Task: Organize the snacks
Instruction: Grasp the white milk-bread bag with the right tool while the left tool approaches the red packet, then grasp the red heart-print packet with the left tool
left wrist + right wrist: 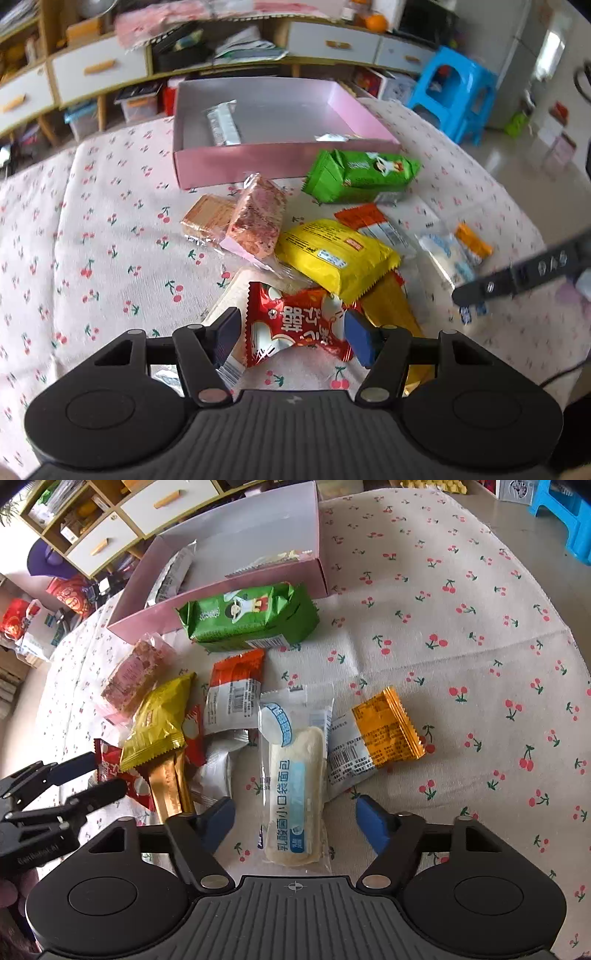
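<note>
Snack sorting: two grippers set over a loose pile on a cherry-print cloth desk point(461, 635).

The left gripper point(291, 334), spread wide, is placed astride a red foil candy packet point(295, 326), not yet clamped. The right gripper point(295, 825), likewise released, is poised around a clear-wrapped white bread roll point(293, 775). A pink cardboard box point(280, 162), already holding a silver packet point(221, 123), stands behind the pile, evidently the destination.
</note>
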The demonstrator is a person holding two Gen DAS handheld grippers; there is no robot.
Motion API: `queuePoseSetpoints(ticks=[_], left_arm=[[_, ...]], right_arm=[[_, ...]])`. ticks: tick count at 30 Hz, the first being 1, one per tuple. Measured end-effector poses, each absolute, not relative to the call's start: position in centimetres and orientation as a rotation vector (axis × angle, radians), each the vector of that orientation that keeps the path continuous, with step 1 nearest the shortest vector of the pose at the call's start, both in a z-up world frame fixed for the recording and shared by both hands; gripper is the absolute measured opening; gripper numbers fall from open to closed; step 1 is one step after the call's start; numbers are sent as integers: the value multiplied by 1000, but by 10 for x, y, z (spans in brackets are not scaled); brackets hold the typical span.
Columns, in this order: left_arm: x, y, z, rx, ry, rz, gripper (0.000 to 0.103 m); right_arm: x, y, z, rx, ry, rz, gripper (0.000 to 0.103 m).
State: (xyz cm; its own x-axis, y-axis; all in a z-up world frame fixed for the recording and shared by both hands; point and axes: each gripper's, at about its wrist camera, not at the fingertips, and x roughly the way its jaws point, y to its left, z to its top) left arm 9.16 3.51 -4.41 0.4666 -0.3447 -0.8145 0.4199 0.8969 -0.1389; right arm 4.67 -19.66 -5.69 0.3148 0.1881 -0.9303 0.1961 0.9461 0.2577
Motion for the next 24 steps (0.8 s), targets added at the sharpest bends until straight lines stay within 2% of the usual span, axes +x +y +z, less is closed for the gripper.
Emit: queuePoseSetpoints(ticks=[6,8,11,17,24], left_arm=[[93,39,-40,32,1033,-401,56],[93,44,-37,-19,1068,-355,56],[92,56,-37,-164,1119,-305,60],[90,67,-41,-462,1123,-262,62],[89,62,-48,-647,1072,-85,59]], right_arm=[[46,-196,-60,339,1253,-15,52],[47,-196,-59,338,1248,-16,42],[48,-197,-59,344,1247,-10,38],[49,-191,-59,325,1242,-7,34],[49,-190,-60,322,1240,-11,34]])
